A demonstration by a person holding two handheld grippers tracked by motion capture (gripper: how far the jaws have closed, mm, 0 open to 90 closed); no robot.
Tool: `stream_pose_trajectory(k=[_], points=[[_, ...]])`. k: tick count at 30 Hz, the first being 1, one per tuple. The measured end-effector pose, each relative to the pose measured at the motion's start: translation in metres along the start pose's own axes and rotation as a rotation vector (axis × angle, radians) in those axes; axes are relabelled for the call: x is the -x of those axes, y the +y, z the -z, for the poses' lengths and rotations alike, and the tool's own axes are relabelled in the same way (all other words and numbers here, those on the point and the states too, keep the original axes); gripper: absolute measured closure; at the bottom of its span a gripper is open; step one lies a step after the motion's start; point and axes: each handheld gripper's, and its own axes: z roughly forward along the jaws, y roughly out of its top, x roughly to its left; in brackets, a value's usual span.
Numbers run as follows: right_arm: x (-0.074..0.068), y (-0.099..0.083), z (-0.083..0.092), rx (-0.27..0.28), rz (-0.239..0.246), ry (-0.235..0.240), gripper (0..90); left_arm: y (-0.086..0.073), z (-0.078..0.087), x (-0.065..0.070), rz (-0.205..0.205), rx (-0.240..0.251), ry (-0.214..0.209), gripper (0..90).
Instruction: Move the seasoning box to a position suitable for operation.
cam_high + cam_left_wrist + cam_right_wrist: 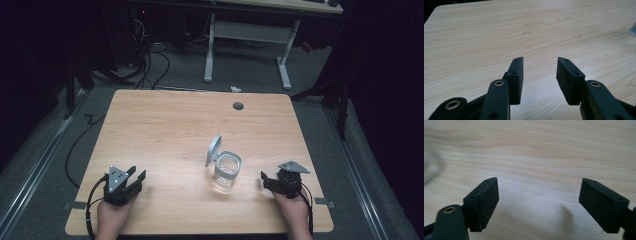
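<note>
A clear glass jar (pixel 227 172) stands on the wooden table (pixel 165 125), right of centre near the front, with its hinged grey lid (pixel 214 150) flipped up. My left gripper (pixel 138 172) rests near the front left edge, well left of the jar, open and empty. In the left gripper view the jaws (pixel 540 60) are parted over bare wood, and a sliver of the jar (pixel 633 28) shows at the far right. My right gripper (pixel 264 180) lies just right of the jar, pointing toward it. In its own view it (pixel 539 180) is wide open and empty, with the blurred jar (pixel 430 167) at the left.
A round cable hole (pixel 238 106) sits near the table's far edge. Beyond the table stands another desk with white legs (pixel 209 50), and cables (pixel 150 65) lie on the dark floor. Bare wood spreads behind and left of the jar.
</note>
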Motion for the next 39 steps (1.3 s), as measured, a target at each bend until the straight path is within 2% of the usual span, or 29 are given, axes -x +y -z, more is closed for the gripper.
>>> stream_pose_trajectory(k=[4, 7, 8, 9, 10, 12, 13, 14, 15, 16, 17, 18, 19, 21, 23, 25, 26, 28, 29, 31, 36, 39], points=[[-0.001, -0.003, 0.000, -0.001, -0.006, 0.028, 20.7, -0.003, 0.000, 0.001, -0.014, -0.033, 0.003, 59.9], [-0.004, -0.002, 0.002, 0.016, -0.001, 0.038, 20.8, -0.002, 0.001, 0.001, -0.014, -0.033, 0.000, 60.5], [-0.007, -0.001, 0.004, 0.035, 0.007, 0.045, 25.5, -0.002, 0.002, 0.001, -0.012, -0.033, 0.000, 60.5], [-0.007, -0.001, 0.004, 0.035, 0.007, 0.045, 25.5, -0.002, 0.002, 0.001, -0.012, -0.033, 0.000, 60.5], [-0.010, -0.001, 0.007, 0.063, 0.019, 0.041, 34.0, -0.002, 0.002, 0.000, -0.012, -0.034, 0.001, 60.5], [-0.012, -0.001, 0.008, 0.071, 0.019, 0.043, 37.5, -0.002, 0.002, 0.000, -0.010, -0.037, 0.000, 60.3], [-0.015, -0.001, 0.008, 0.085, 0.027, 0.051, 45.9, -0.003, 0.002, 0.000, -0.009, -0.037, 0.002, 59.7], [-0.017, 0.000, 0.008, 0.090, 0.036, 0.052, 50.3, -0.002, 0.001, 0.000, -0.008, -0.036, 0.005, 59.0], [-0.017, 0.000, 0.008, 0.090, 0.036, 0.052, 50.3, -0.002, 0.001, 0.000, -0.008, -0.036, 0.005, 58.4], [-0.019, 0.001, 0.008, 0.098, 0.050, 0.058, 56.0, -0.002, 0.002, 0.000, -0.010, -0.034, 0.005, 58.4], [-0.021, 0.003, 0.007, 0.106, 0.058, 0.070, 62.3, -0.002, 0.002, 0.001, -0.013, -0.033, 0.005, 58.4], [-0.024, 0.006, 0.006, 0.115, 0.068, 0.093, 75.4, -0.002, 0.002, 0.001, -0.010, -0.031, 0.002, 58.6], [-0.024, 0.006, 0.006, 0.115, 0.068, 0.093, 75.4, -0.002, 0.002, 0.001, -0.010, -0.031, 0.002, 58.8], [-0.026, 0.015, 0.003, 0.142, 0.053, 0.144, 88.5, -0.002, 0.002, 0.002, -0.011, -0.032, 0.004, 59.2], [-0.027, 0.018, 0.001, 0.149, 0.044, 0.156, 89.7, -0.002, 0.003, 0.001, -0.011, -0.027, 0.005, 59.2], [-0.030, 0.024, -0.003, 0.142, 0.054, 0.167, 90.0, -0.002, 0.004, 0.001, -0.010, -0.022, 0.008, 62.7], [-0.035, 0.029, -0.006, 0.142, 0.072, 0.176, 90.0, -0.003, 0.004, 0.001, -0.023, -0.022, 0.013, 64.0], [-0.038, 0.031, -0.008, 0.138, 0.080, 0.180, 90.0, -0.003, 0.004, 0.001, -0.022, -0.024, 0.011, 69.5], [-0.040, 0.033, -0.009, 0.136, 0.090, 0.180, 90.0, -0.004, 0.005, 0.001, -0.021, -0.021, 0.003, 69.5], [-0.046, 0.037, -0.013, 0.133, 0.108, 0.190, 90.0, -0.004, 0.005, 0.002, -0.037, -0.017, 0.000, 73.0], [-0.051, 0.041, -0.017, 0.134, 0.116, 0.207, 90.0, -0.005, 0.004, 0.002, -0.031, -0.020, 0.004, 73.1], [-0.060, 0.042, -0.020, 0.132, 0.143, 0.227, 90.0, -0.005, 0.004, 0.002, -0.026, -0.016, 0.005, 71.0]])
